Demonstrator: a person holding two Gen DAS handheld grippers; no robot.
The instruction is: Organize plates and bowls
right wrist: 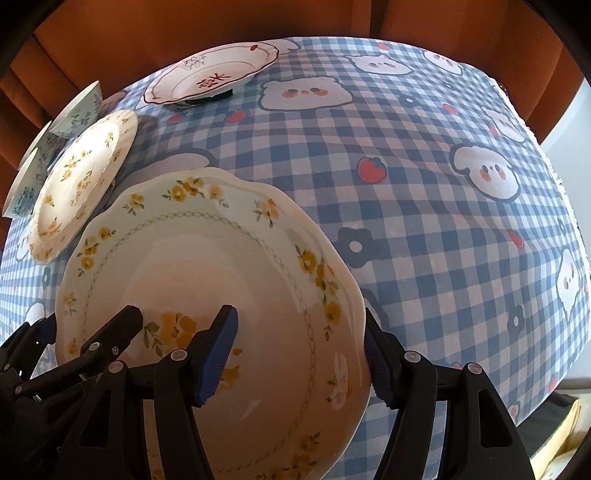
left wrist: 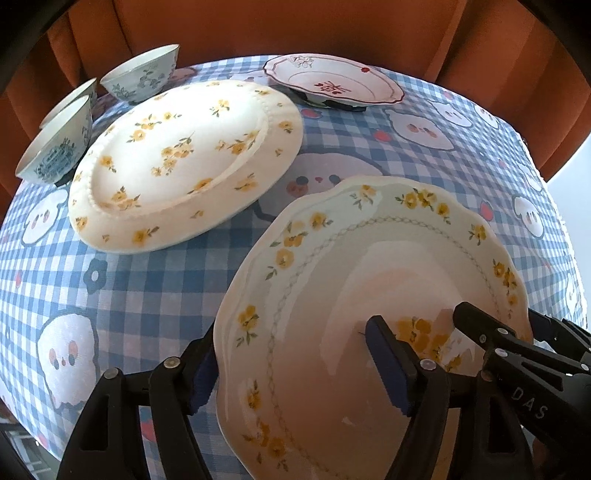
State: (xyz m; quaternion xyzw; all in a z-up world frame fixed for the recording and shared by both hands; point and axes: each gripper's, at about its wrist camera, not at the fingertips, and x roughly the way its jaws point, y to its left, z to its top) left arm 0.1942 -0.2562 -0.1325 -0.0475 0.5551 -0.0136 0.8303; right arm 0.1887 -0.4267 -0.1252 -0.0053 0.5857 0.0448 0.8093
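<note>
Over the checked tablecloth [right wrist: 424, 229], both tools grip the scalloped plate [left wrist: 351, 280].

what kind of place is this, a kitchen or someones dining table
Probably a home dining table: a checked cartoon tablecloth, floral plates and bowls set out, and orange upholstered seating behind. No kitchen fittings show.
</note>
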